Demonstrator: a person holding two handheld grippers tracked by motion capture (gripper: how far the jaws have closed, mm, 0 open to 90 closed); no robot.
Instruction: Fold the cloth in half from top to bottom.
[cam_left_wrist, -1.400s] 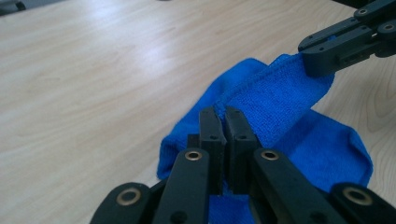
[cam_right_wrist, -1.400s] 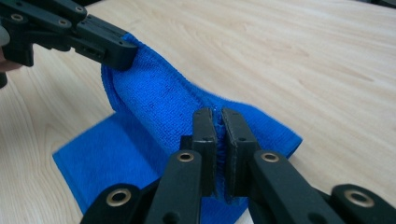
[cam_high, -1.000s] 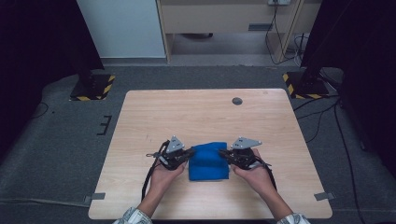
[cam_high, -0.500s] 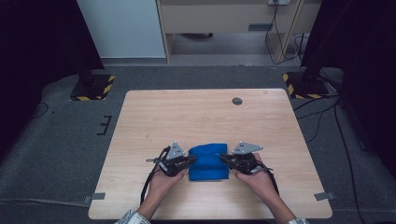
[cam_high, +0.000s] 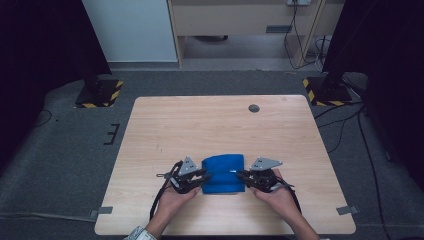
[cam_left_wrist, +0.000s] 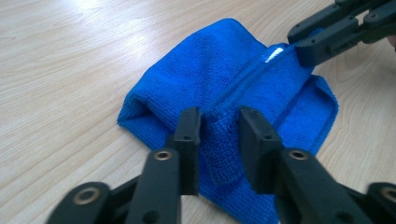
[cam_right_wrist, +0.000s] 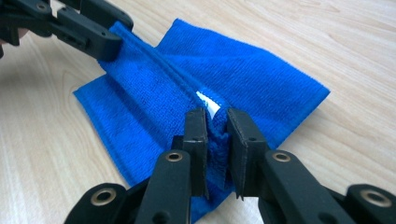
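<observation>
The folded blue cloth (cam_high: 223, 173) is laid flat near the counter's (cam_high: 220, 125) front edge. The left tool (cam_left_wrist: 218, 140) has just been opened, its jaws apart around the hem; the right tool (cam_right_wrist: 217, 135) is loosening, cloth barely pinched. The fold is judged finished, and release is underway.

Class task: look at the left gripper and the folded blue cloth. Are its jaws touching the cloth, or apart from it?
Cannot tell. In the left gripper view the left gripper has just been opening, a raised fold of the blue cloth between its jaws; no clear gap or press shows at either pad.
</observation>
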